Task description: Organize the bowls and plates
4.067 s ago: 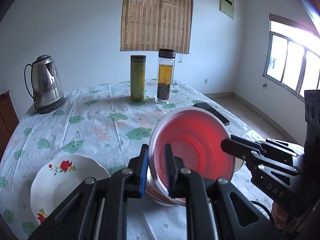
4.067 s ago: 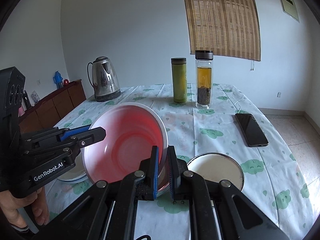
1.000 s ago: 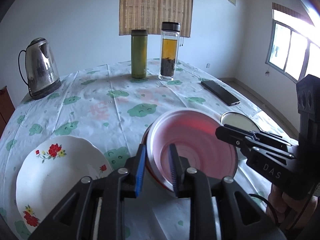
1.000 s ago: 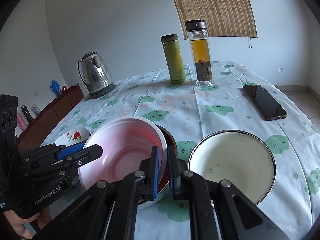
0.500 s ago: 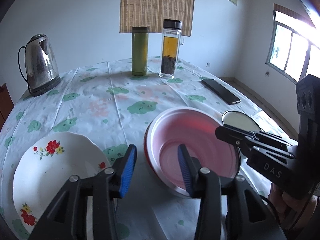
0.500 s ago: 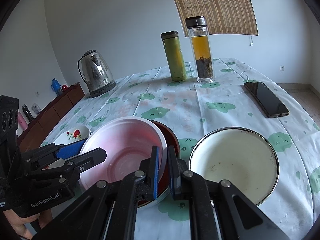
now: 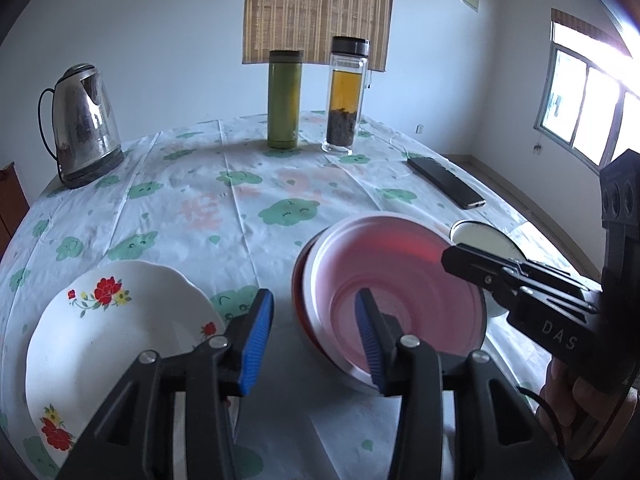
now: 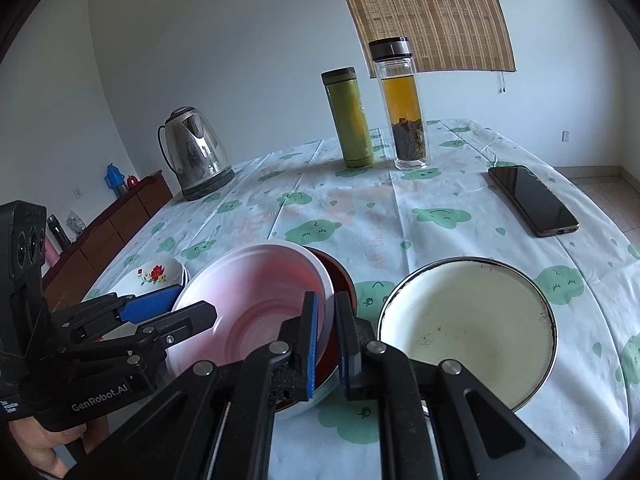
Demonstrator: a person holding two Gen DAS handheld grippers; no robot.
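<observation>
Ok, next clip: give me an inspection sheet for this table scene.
Surface: table under a cloth with green clouds.
Job's things: pink bowl nested in a red bowl; flowered plate; cream bowl.
Clutter: kettle, green flask, tea bottle, phone.
Grippers: left gripper open, off the pink bowl; right gripper shut on its rim.
Cables: nothing seen.
Surroundings: blind, window, wooden cabinet.

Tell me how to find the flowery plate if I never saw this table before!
Start at the round table with the green-cloud tablecloth and find the shiny steel kettle at its far left. Come straight toward the near edge on that side to the white plate, left of the pink bowl. It alone has red flowers painted around a wavy rim.
</observation>
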